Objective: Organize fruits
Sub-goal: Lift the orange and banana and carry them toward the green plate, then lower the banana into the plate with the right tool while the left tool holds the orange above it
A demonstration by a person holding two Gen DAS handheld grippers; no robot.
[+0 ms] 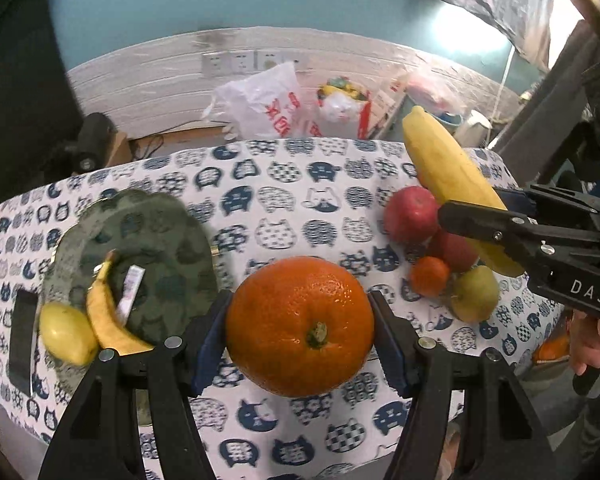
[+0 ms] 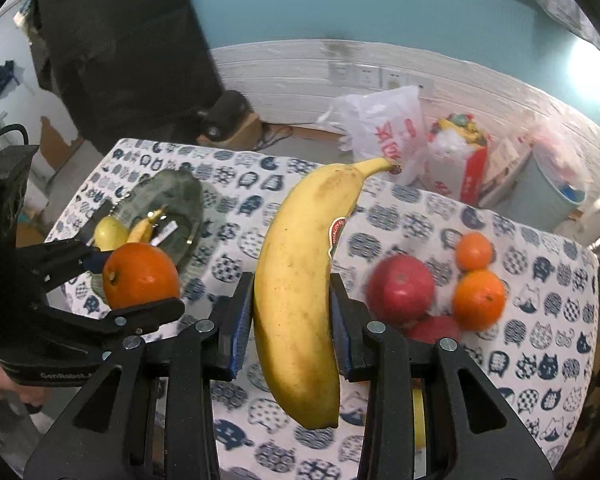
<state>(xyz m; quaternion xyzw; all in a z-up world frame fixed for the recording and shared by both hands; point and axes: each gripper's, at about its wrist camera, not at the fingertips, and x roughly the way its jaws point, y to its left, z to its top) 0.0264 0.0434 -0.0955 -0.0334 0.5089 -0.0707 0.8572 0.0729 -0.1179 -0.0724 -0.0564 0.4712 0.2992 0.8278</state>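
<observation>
Right now my left gripper [image 1: 300,330] clamps a large orange [image 1: 300,326] above the bench [image 1: 284,200], near the green plate [image 1: 140,248] holding a small banana [image 1: 110,320], while my right gripper [image 2: 292,320] grips a big banana [image 2: 296,288] beside the red apple [image 2: 400,288].

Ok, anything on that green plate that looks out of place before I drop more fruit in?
Yes: a small white paper packet lies in the green glass plate, leaning beside the small yellow banana and a yellow-green round fruit at its rim. It is the only non-fruit item there. Nothing looks spilled or damaged.
</observation>
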